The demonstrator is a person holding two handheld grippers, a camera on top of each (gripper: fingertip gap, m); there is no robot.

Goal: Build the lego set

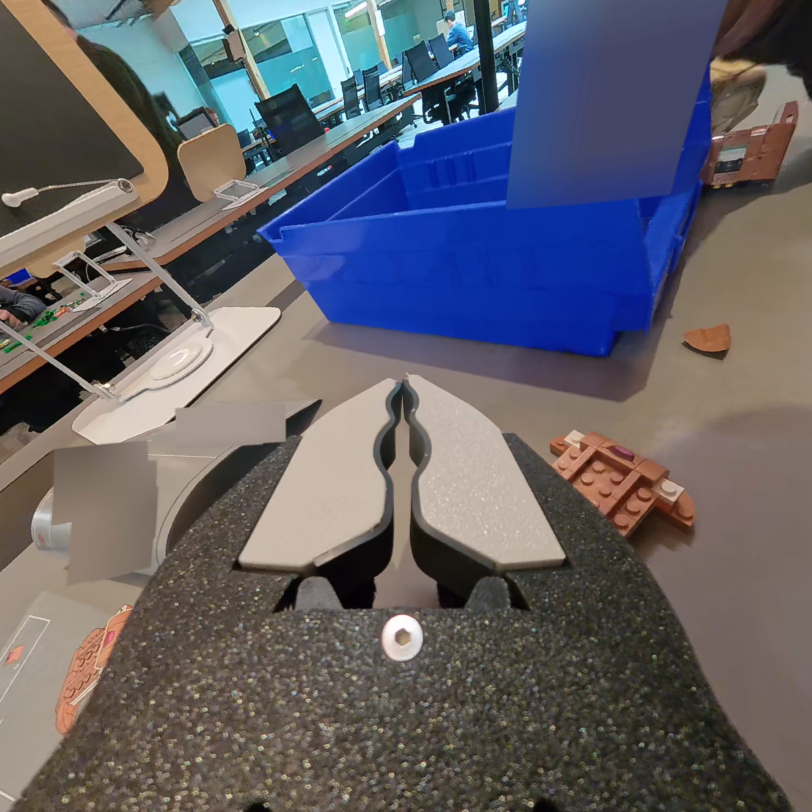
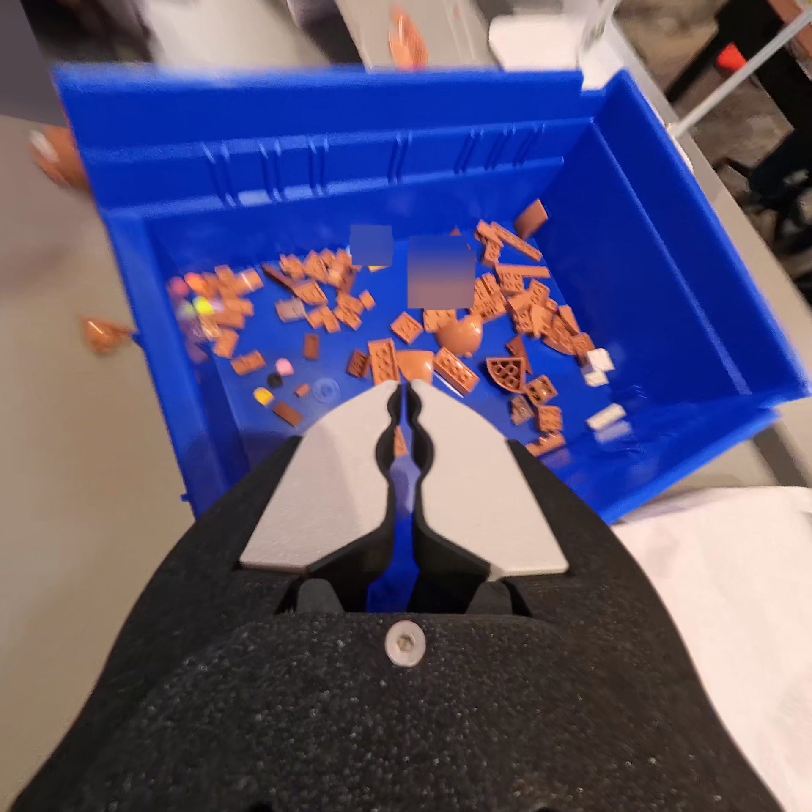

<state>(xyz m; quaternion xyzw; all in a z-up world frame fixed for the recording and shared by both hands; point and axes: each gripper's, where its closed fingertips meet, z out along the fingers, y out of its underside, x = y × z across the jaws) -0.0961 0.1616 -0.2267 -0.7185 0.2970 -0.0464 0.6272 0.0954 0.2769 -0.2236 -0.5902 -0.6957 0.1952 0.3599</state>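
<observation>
The left gripper (image 1: 403, 381), black with two grey fingers, hangs over a smooth grey table (image 1: 505, 386). Its two tips touch each other and nothing is between them. Just to its right on the table lies a small flat model of brown bricks (image 1: 624, 479) with a few white studs and one dark red piece on top. Ahead stands a big blue plastic bin (image 1: 461, 281), with a second blue bin nested inside it. Past the bin's right corner lies one round brown piece (image 1: 708, 338) by itself. Far back on the right sits a bigger brown brick build (image 1: 747, 154). On the left stands a white metal stand (image 1: 175, 364) with thin silver legs.

The right gripper (image 2: 405, 383), also black with grey fingers, hangs above the near part of the same blue plastic bin (image 2: 637, 246). Its tips are almost together, with only a thin slit between them, and they hold nothing. On the bin floor lie many loose brown bricks (image 2: 382, 360), flat ones, curved ones and wedge shapes, spread in heaps from left to right. A few small white bricks (image 2: 599, 362) lie on the right side, and some tiny pink, yellow and black bits (image 2: 281, 369) lie on the left. One brown piece (image 2: 103, 335) lies on the table outside the bin's left wall. A white cloth (image 2: 720, 615) covers the table at lower right. This view is a bit blurry.
</observation>
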